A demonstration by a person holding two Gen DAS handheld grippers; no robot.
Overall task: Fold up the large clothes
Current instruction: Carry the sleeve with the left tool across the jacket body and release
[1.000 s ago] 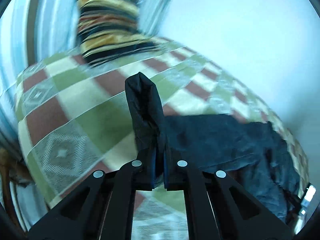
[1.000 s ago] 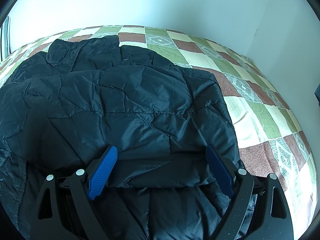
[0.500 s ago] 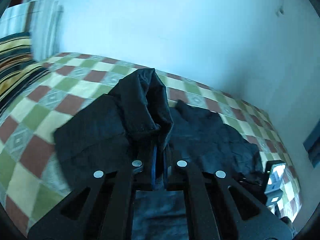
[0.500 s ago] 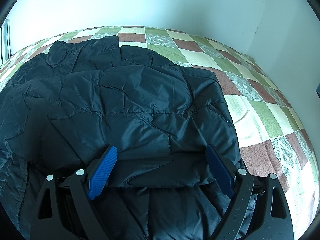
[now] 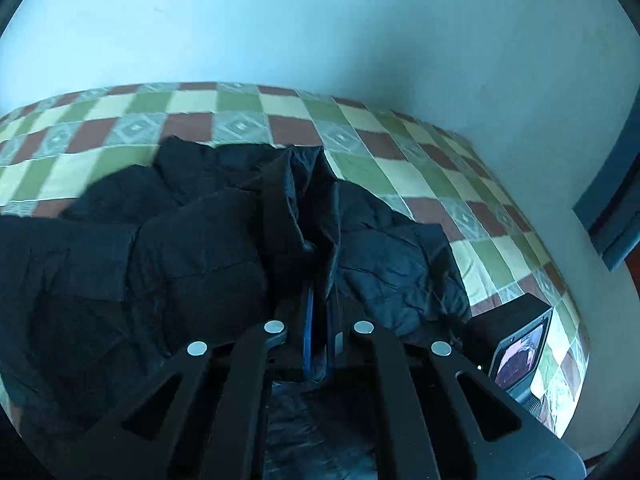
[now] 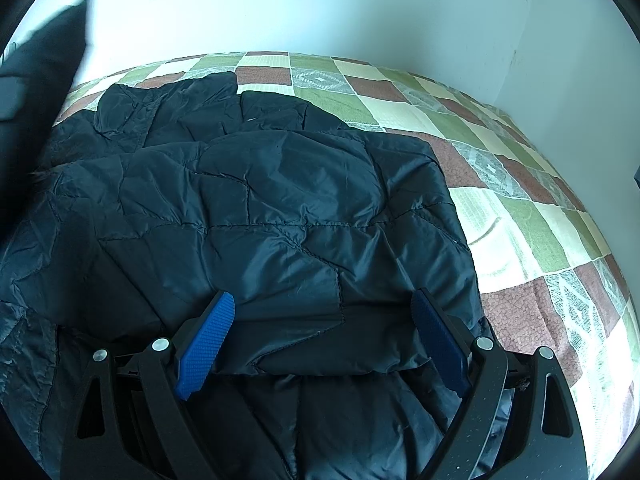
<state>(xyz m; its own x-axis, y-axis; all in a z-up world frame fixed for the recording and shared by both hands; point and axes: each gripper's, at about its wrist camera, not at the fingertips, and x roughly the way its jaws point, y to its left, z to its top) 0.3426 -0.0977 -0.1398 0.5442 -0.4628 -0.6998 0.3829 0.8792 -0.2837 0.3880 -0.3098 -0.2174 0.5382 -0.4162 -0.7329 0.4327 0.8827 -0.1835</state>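
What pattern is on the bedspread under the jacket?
Checks of green, cream and brick red on the bedspread, clearest in the right wrist view.

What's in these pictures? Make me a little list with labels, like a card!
Garment: black quilted jacket, spread on the bed
Bed cover: checked blanket, green, cream and brown
Left gripper: shut on a bunched piece of the jacket
Right gripper: open, fingers on either side of the jacket's near edge
Background: plain pale wall
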